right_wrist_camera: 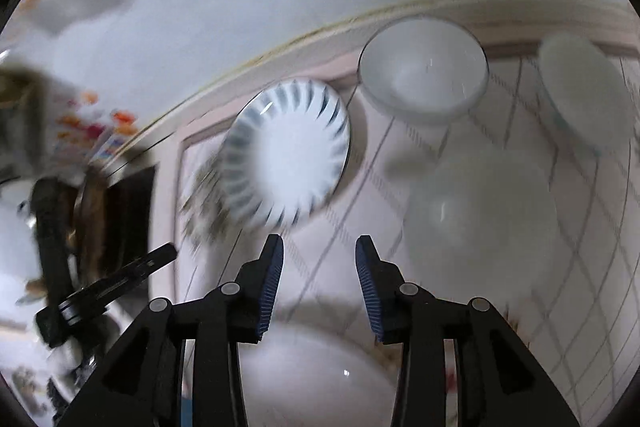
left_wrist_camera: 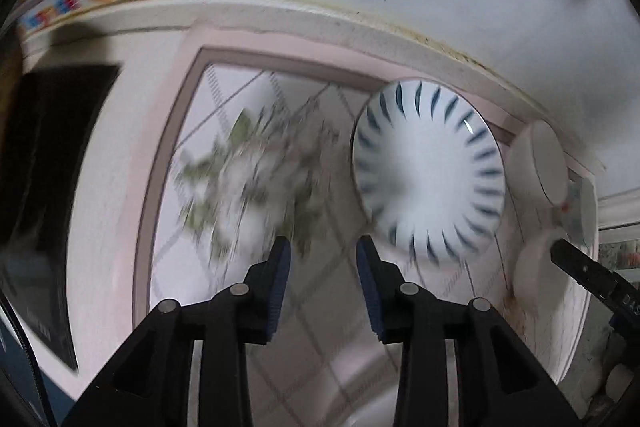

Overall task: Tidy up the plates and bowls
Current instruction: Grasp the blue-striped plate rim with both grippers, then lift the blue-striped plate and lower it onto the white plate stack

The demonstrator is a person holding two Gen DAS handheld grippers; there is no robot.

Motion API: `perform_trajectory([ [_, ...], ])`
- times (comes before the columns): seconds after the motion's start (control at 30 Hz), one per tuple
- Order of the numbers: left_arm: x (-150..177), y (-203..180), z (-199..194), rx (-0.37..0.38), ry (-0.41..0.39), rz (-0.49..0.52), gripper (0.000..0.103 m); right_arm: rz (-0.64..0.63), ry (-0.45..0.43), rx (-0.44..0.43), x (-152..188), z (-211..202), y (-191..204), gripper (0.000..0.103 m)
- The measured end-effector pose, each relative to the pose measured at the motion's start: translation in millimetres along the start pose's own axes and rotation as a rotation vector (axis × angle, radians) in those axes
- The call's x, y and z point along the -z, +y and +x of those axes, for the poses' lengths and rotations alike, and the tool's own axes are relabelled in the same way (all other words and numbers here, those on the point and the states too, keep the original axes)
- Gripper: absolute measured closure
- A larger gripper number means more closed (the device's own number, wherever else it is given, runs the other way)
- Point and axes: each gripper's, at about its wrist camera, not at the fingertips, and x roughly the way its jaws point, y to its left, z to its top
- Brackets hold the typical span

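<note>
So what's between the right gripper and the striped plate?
Nothing: in the right wrist view only bare checked tablecloth separates the open right gripper from the striped plate.

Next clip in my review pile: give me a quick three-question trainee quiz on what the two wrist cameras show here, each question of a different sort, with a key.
1. True or false: the left gripper holds the striped plate.
2. In the right wrist view, what stands just right of the striped plate? A) a white bowl B) a mug C) a pan
3. Fill in: the dishes rest on a checked ____.

Key:
1. False; its jaws are empty, and so are those of the right gripper.
2. A, the white bowl.
3. Tablecloth.
</note>
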Motion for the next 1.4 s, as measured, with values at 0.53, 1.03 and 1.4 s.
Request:
perform_trajectory([
  [0.53,-63,-19,72,0.066,0.043,0.130,0.091,0.035,0.034,0.119,-55,87,-8,0.095],
  [1.03,-38,-38,30,0.047,-0.028,0.143,0.092,-0.033,-0.028,0.100,-41,61,9,0.096],
  [1.4,27,-44,-58,0.078,-0.101,0.154,0.092,-0.099,-0.081,0.016,8,-17,12,0.096],
])
